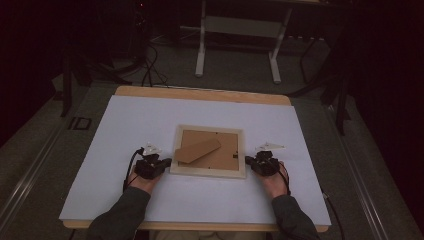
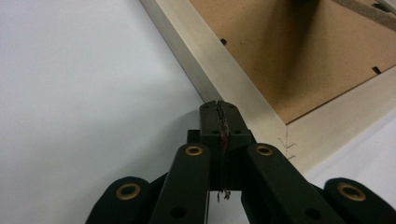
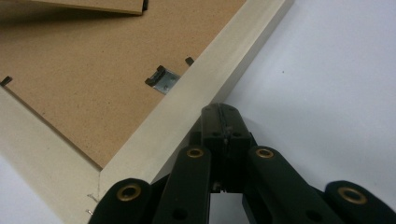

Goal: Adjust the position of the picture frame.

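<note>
A pale wooden picture frame (image 1: 208,171) lies face down on the white table cover, its brown backing board (image 1: 220,155) up and the brown stand flap (image 1: 196,150) across it. My left gripper (image 1: 165,163) is shut with nothing in it, its tips at the frame's left edge near the front corner (image 2: 219,109). My right gripper (image 1: 248,161) is shut too, its tips against the frame's right edge (image 3: 219,114). In the right gripper view a small metal hanger clip (image 3: 162,79) sits on the backing board. The frame rail (image 2: 219,74) runs past the left tips.
The white cover (image 1: 150,120) spreads over a wooden table (image 1: 200,93). Beyond the table's far edge stand the white legs of another table (image 1: 201,45) on a dark floor, with cables (image 1: 150,70) trailing there. Both forearms enter from the bottom.
</note>
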`<action>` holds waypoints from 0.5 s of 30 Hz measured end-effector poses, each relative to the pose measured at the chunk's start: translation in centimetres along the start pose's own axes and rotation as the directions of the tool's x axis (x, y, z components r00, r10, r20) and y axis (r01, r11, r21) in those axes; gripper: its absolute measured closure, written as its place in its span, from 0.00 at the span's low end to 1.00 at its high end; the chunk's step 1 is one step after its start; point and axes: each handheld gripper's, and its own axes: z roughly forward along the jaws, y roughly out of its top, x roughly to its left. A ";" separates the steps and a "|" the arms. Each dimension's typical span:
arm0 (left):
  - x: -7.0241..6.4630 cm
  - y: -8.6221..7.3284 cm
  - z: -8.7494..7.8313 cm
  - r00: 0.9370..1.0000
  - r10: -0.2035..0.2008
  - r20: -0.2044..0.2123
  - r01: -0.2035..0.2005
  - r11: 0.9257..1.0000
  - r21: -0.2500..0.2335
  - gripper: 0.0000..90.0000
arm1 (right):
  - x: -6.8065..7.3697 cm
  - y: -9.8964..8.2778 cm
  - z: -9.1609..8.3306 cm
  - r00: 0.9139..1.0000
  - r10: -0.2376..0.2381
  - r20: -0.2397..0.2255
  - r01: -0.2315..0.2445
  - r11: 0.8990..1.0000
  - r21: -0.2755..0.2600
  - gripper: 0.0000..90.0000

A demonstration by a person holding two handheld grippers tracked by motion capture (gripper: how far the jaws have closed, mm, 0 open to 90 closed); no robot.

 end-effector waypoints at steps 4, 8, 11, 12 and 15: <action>0.0 -0.1 -0.1 1.000 0.003 0.001 -0.003 1.000 0.003 1.00 | 0.0 0.3 0.3 1.000 0.000 0.003 0.000 1.000 0.002 1.00; 0.0 -0.1 -0.1 1.000 0.003 -0.001 -0.003 1.000 0.000 1.00 | 0.0 0.4 0.4 1.000 0.004 0.006 -0.004 1.000 0.002 1.00; 0.0 -0.1 -0.2 1.000 0.003 -0.001 -0.003 1.000 -0.002 1.00 | -0.1 0.4 0.5 1.000 0.012 -0.001 -0.012 1.000 -0.005 1.00; 0.0 -0.1 -0.2 1.000 0.002 -0.003 -0.002 1.000 -0.003 1.00 | -0.1 0.4 0.5 1.000 0.013 -0.001 -0.013 1.000 -0.007 1.00; 0.0 -0.1 -0.2 1.000 0.002 -0.003 -0.002 1.000 -0.007 1.00 | -0.1 0.6 0.6 1.000 0.014 0.005 -0.014 1.000 -0.003 1.00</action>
